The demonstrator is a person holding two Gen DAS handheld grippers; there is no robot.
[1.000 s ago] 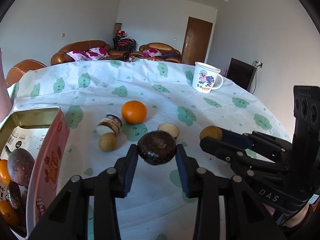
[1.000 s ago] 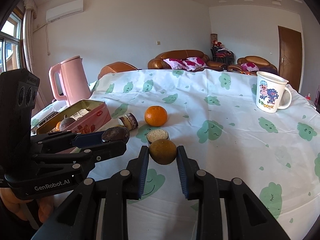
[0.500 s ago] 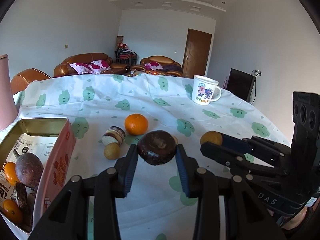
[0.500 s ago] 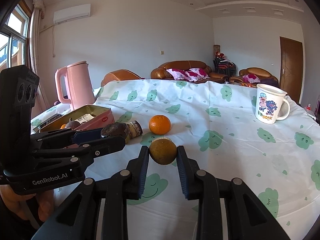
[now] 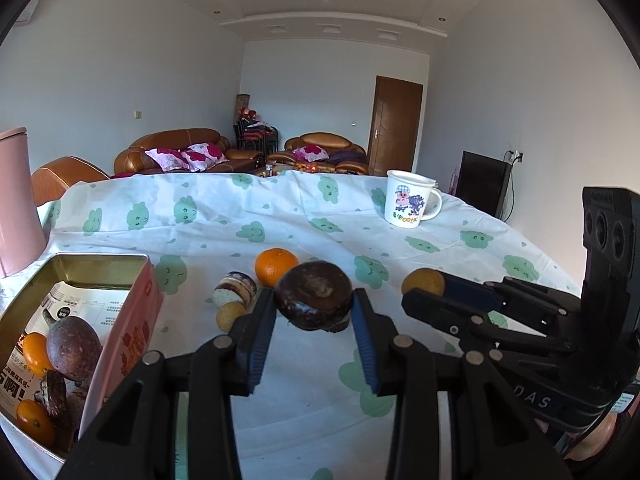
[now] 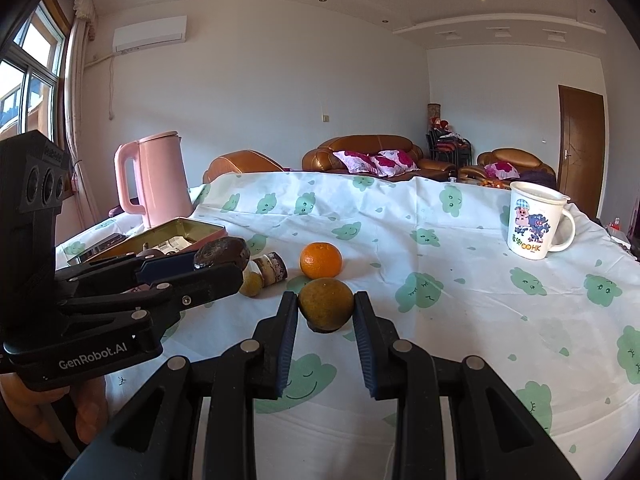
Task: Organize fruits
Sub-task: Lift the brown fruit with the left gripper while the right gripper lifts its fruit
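Black plastic left claw (image 5: 314, 314) squeezes a round, dark brown fruit (image 5: 314, 300) above the tabletop (image 5: 304, 396). Right claw (image 6: 326, 312) squeezes a bumpy yellow-green fruit (image 6: 326, 304). At 9 o'clock sits the open metal tin (image 5: 100, 258). At 2 o'clock a white mug (image 6: 532, 220) reads "OOHK". Bare cloth lies ahead.
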